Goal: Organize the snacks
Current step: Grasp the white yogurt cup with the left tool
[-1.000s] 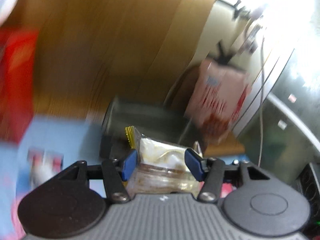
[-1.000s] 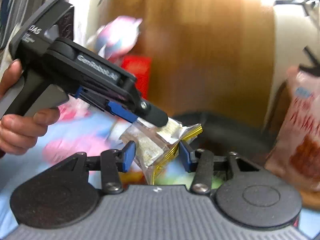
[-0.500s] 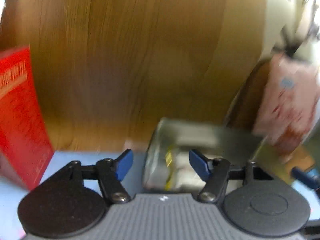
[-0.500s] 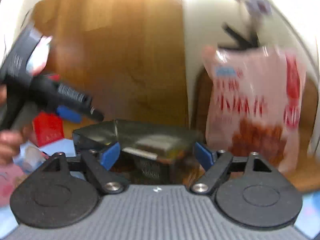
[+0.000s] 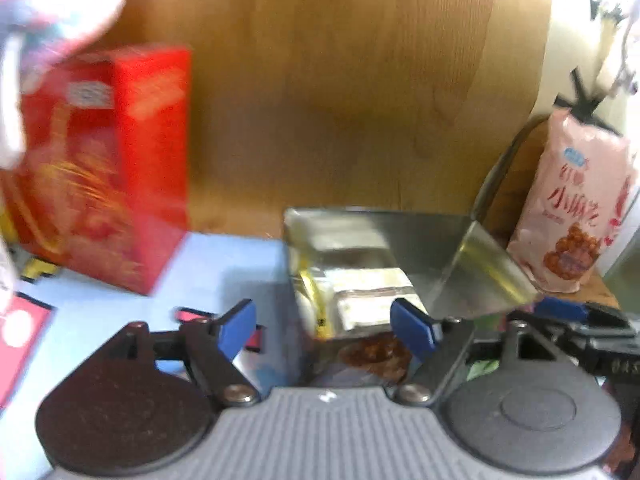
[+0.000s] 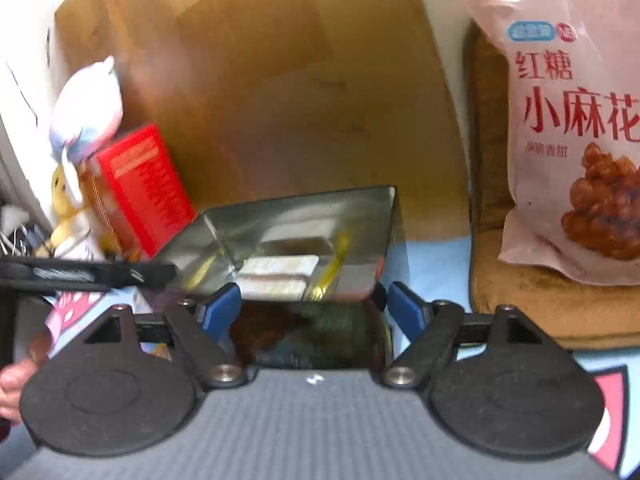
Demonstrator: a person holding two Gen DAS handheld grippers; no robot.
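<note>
A clear dark bin (image 5: pixel 492 276) stands on the blue cloth, and wrapped snack packets (image 5: pixel 360 292) lie inside it. My left gripper (image 5: pixel 325 328) hangs over the bin's near corner. Its jaws are opening, and the blue pads touch nothing. In the right wrist view the same bin (image 6: pixel 300 200) holds the packets (image 6: pixel 280 270). My right gripper (image 6: pixel 314 312) is at the bin's near end, with that end showing between the pads. Its jaws stand wide and are closing a little, gripping nothing. A red snack box (image 5: pixel 108 168) stands left of the bin. A pink snack bag (image 6: pixel 572 128) leans at the right.
A wooden board (image 5: pixel 340 80) rises behind the bin. The pink bag rests on a brown cushion (image 6: pixel 520 300). A plush toy (image 6: pixel 88 108) sits on top of the red box (image 6: pixel 144 188). The other gripper's body (image 6: pixel 88 274) and a hand (image 6: pixel 12 380) are at the left.
A second ago each gripper was shut on a wrapped snack packet. Both have let go, their jaws stand wider, and the packets lie in the bin. Both views have swung toward the bin.
</note>
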